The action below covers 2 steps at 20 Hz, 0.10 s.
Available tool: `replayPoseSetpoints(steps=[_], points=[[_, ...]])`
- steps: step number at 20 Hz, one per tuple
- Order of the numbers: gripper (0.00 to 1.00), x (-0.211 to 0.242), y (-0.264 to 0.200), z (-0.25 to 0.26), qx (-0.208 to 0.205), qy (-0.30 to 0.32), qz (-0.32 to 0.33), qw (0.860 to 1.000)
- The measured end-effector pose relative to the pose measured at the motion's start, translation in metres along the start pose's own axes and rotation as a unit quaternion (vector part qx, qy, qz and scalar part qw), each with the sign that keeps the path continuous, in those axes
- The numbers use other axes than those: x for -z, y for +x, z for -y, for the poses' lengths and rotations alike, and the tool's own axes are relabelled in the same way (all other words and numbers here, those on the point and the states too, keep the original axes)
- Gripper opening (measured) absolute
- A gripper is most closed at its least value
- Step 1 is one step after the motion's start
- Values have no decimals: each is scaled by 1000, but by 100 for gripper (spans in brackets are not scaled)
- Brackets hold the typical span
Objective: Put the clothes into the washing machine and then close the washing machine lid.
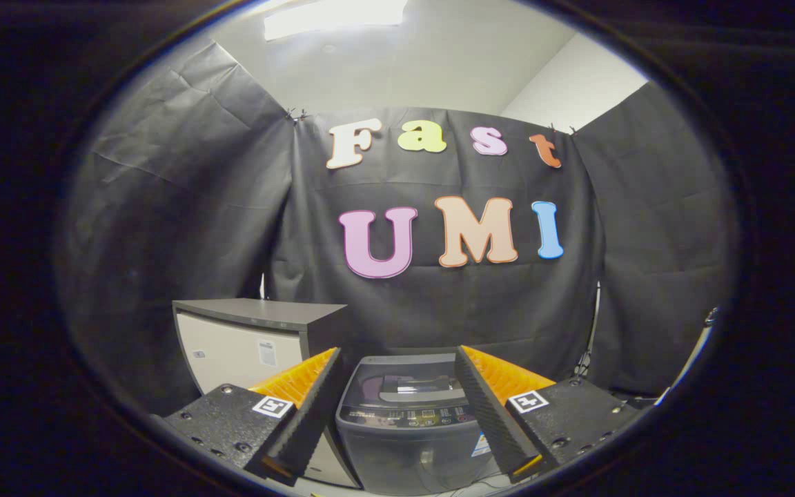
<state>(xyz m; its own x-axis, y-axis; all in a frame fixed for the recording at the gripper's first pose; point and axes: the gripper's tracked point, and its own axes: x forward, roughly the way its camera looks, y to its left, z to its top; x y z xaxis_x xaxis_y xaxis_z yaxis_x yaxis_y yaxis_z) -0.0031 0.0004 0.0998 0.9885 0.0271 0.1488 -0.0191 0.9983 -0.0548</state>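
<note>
Jaws (397, 414) are spread wide, nothing between the 2 fingers (308, 407) but open air, no contact with anything. Each finger shows a black ribbed pad on the inner face and an orange body behind it, with a square black-and-white marker tag (272, 406) on the left mount and another on the right. The washing machine (408, 421) sits straight ahead, beyond the fingertips and framed in the gap between them, well apart from both. It is a small grey top-loader: dark translucent lid (404, 385) lying flat on top, so it reads as closed, with a lighter handle or recess across the middle of it. A control panel (411, 416) runs along the front edge of the top, with small coloured buttons; too small to make out more. The front body is dark grey and slightly glossy, and a small sticker (482, 445) sits on its right side, partly behind the right finger. Just to the left of the machine, touching or nearly touching it (cannot tell which), stands a cabinet (246, 345) with a dark grey top and a pale front panel carrying 2 small labels; the left finger covers its lower right corner. Black cloth wall (163, 241) hangs behind both. A thin cable (591, 331) drops down the cloth to the right of the machine. White ceiling with a lit light panel (332, 15) overhead.
</note>
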Motion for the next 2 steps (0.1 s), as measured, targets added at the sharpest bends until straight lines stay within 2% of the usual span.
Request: replayPoseSetpoints(steps=[2], points=[[97, 1, 2, 5, 2, -1, -3, 1000]])
